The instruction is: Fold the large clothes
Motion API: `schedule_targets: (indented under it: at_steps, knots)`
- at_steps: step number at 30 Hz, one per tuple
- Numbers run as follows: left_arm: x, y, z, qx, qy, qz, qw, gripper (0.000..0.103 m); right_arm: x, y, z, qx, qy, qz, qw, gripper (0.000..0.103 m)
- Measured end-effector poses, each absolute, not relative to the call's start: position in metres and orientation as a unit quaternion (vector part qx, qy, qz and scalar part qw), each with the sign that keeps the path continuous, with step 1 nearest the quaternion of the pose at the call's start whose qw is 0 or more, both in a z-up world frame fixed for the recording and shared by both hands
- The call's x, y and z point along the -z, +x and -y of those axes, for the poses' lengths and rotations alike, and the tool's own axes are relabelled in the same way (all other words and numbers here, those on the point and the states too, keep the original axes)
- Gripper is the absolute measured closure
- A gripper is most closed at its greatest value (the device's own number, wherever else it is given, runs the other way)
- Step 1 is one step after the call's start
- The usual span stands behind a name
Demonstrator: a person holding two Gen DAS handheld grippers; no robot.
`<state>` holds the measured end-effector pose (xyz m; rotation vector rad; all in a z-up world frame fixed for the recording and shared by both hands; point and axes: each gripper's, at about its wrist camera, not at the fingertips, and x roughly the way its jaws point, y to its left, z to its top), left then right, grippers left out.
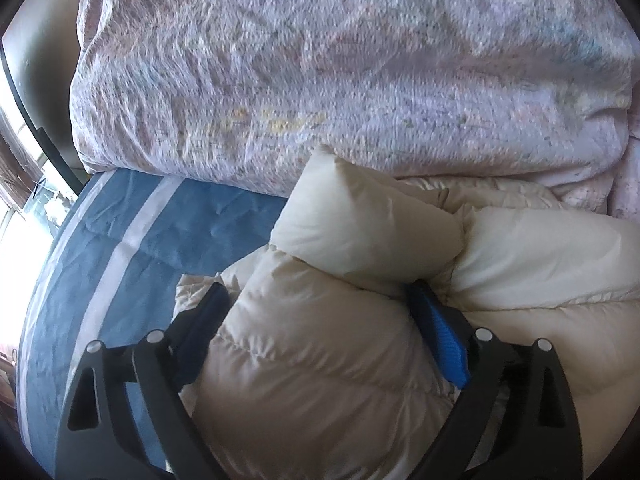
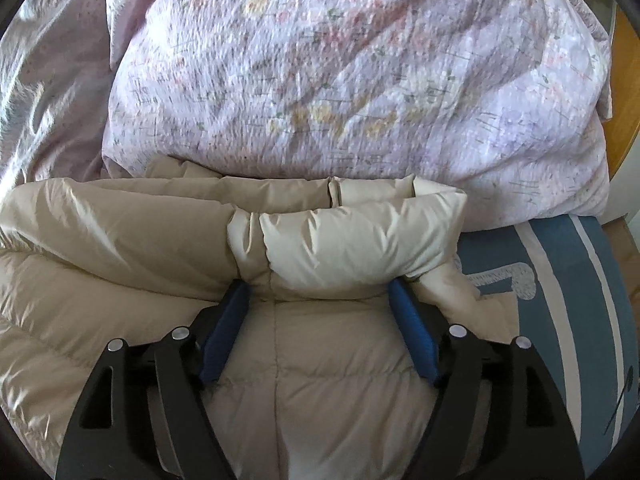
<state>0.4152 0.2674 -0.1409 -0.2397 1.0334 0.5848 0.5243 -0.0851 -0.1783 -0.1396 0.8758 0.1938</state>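
A cream puffy down jacket [image 1: 360, 344] lies bunched on a blue bed sheet with white stripes [image 1: 132, 240]. My left gripper [image 1: 316, 300] has its blue-padded jaws spread wide on either side of a thick roll of the jacket. The same jacket fills the lower part of the right wrist view [image 2: 320, 360], with a quilted band [image 2: 352, 244] lying across just past the fingertips. My right gripper [image 2: 320, 292] also has its jaws spread wide around a bulge of the jacket. The padding fills both gaps, and I cannot tell whether either gripper is pinching it.
A big pale lilac flowered duvet [image 1: 340, 64] is heaped right behind the jacket and also shows in the right wrist view [image 2: 360, 80]. The blue sheet [image 2: 560, 300] shows at the right. A bright window [image 1: 16, 240] is at the far left.
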Motion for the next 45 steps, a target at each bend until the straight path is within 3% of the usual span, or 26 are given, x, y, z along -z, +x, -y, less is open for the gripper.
schedule_targets:
  at_steps: [26, 39, 45]
  knots:
    - [0.181, 0.42, -0.284, -0.274, -0.132, -0.478, 0.824, 0.004, 0.191, 0.542, 0.077, -0.085, -0.06, -0.425, 0.899, 0.018]
    - [0.175, 0.419, -0.291, -0.274, -0.136, -0.485, 0.819, 0.002, 0.194, 0.551, 0.073, -0.085, -0.057, -0.43, 0.897, 0.016]
    - [0.143, 0.401, -0.297, -0.259, -0.157, -0.497, 0.813, 0.005, 0.166, 0.556, 0.095, -0.115, -0.014, -0.478, 0.871, 0.016]
